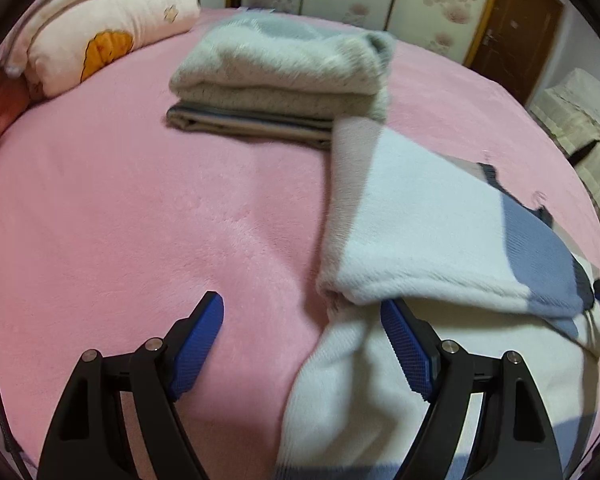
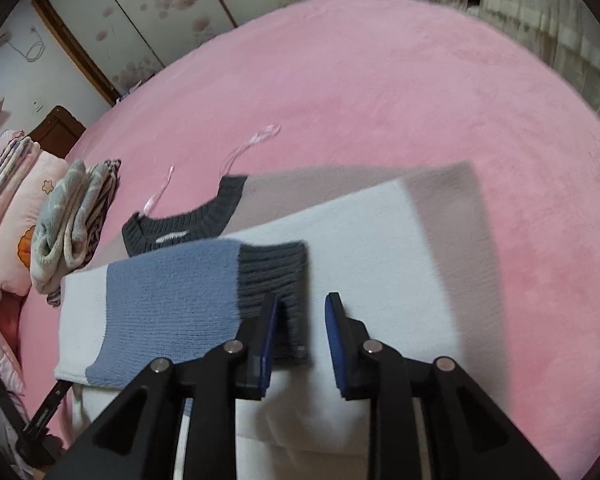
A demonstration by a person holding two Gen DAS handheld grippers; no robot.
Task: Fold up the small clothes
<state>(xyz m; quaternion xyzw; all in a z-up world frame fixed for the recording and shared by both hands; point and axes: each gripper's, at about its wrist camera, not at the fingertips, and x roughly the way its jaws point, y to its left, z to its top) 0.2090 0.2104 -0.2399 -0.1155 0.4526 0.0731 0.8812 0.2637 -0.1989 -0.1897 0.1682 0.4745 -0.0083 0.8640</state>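
A small knit sweater (image 1: 412, 220) in white, beige and blue lies on the pink bed (image 1: 120, 200), with one side folded over its body. In the right wrist view the sweater (image 2: 360, 240) shows its dark grey collar (image 2: 188, 224). Its blue sleeve (image 2: 172, 292) is laid across the white front and ends in a dark grey cuff (image 2: 272, 264). My right gripper (image 2: 304, 298) hovers at that cuff with its jaws a little apart. The cuff's edge lies between the fingers and the pads do not press it. My left gripper (image 1: 302, 302) stands wide open at the folded edge, nothing held.
A stack of folded clothes (image 1: 276, 80) sits further up the bed, also seen in the right wrist view as a stack (image 2: 72, 216) beside a pink pillow (image 2: 12, 216). Thin pink ribbon loops (image 2: 256, 140) lie beyond the collar. Wardrobe doors and a brown door (image 1: 516, 28) stand behind.
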